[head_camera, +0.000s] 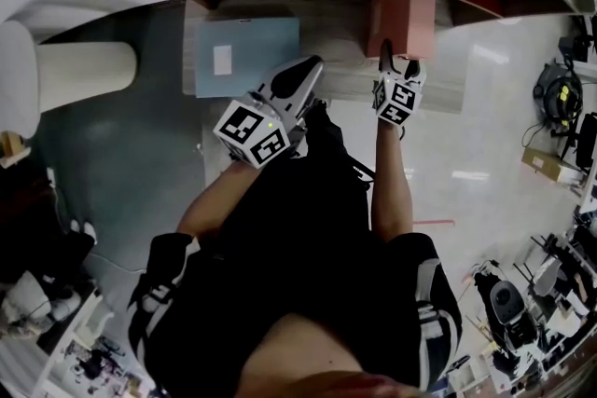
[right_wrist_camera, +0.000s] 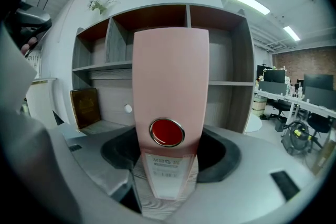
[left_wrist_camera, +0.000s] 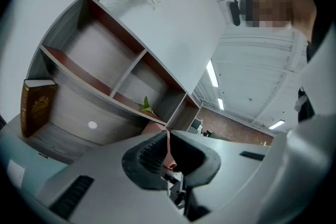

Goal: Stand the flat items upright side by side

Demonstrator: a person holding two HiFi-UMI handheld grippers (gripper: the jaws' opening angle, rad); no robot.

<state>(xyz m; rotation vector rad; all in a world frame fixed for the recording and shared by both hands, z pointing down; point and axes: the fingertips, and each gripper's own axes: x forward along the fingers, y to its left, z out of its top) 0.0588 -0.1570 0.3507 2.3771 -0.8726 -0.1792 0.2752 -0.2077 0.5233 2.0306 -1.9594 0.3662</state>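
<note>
Within right tool point(right_wrist_camera: 169, 162) — upright pink binder point(right_wrist_camera: 169, 71), red spine disc point(right_wrist_camera: 167, 132).

pink binder point(right_wrist_camera: 169, 86) upright, blue folder point(head_camera: 247, 56) lying flat, brown book point(left_wrist_camera: 37, 105) standing

Label point(right_wrist_camera: 164, 171) on pink binder point(right_wrist_camera: 170, 76) unreadable.
</note>
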